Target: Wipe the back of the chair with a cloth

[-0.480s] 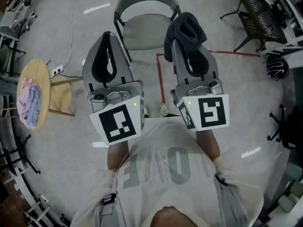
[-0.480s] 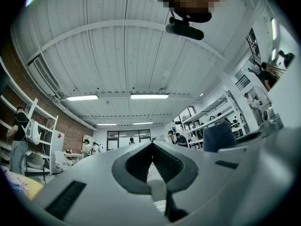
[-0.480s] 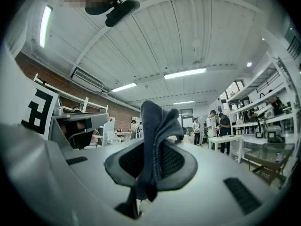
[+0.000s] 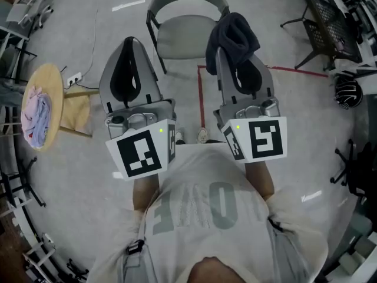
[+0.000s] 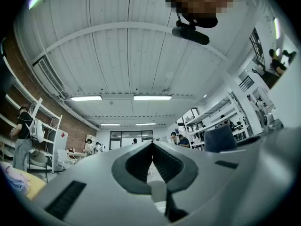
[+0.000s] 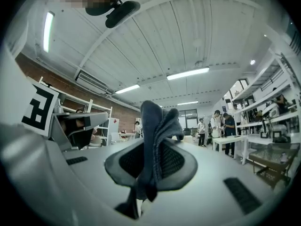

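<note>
The right gripper (image 4: 234, 55) is clamped on the dark cloth (image 4: 232, 31), which hangs over the front edge of the chair (image 4: 185, 37). The left gripper (image 4: 132, 42), jaws together on nothing, is near the chair's front too.

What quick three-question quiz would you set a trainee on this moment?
1. Which gripper holds the dark cloth?
2. True or false: the left gripper is shut and empty.
3. What lies on the round table? A) a helmet B) a pale cloth C) a cup
Key: 1 the right gripper; 2 true; 3 B.
</note>
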{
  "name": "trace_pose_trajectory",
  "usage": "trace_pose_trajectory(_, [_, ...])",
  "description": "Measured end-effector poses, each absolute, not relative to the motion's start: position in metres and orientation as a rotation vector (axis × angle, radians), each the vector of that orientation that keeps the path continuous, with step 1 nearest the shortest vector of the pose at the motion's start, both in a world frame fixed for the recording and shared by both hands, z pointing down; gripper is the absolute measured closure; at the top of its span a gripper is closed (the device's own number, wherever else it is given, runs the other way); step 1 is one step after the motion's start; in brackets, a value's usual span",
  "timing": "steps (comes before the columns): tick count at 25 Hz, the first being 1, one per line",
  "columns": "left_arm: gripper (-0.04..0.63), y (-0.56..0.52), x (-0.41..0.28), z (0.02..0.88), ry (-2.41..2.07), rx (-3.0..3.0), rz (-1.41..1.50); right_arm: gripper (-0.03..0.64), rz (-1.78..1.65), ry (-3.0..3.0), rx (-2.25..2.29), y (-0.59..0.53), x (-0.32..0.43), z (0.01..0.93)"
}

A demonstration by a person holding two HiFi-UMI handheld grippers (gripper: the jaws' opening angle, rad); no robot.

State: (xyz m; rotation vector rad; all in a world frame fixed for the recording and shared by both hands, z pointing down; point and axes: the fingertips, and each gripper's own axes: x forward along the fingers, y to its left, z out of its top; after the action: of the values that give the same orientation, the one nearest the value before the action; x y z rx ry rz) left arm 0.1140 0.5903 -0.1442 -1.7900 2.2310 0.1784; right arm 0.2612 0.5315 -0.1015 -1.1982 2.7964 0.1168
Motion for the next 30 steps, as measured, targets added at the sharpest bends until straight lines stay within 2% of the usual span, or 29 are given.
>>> trace_pose_trajectory(7, [0.58, 0.58, 0.119, -0.138, 2.252, -1.768, 0.19, 0.558, 0.176, 2.788, -1.136, 0.529, 0.277, -0.105])
trace_pose_trajectory(16, [0.58, 0.559, 0.118, -0.136, 2.301, -1.718, 0.126, 0.557, 0.062, 2.802, -1.147, 0.49, 0.307, -0.086])
trace_pose_trajectory(23, [0.58, 0.52, 0.093, -0.114, 2.311, -1.717, 0.146, 0.558, 0.07, 2.8, -1.165, 0.45, 0.289, -0.064])
trace_pose_trajectory(30, [0.58, 0.427, 0.063, -0.101, 2.286, -1.787, 0.186, 0.558, 0.078, 2.816, -1.169, 0.371, 0.25, -0.053])
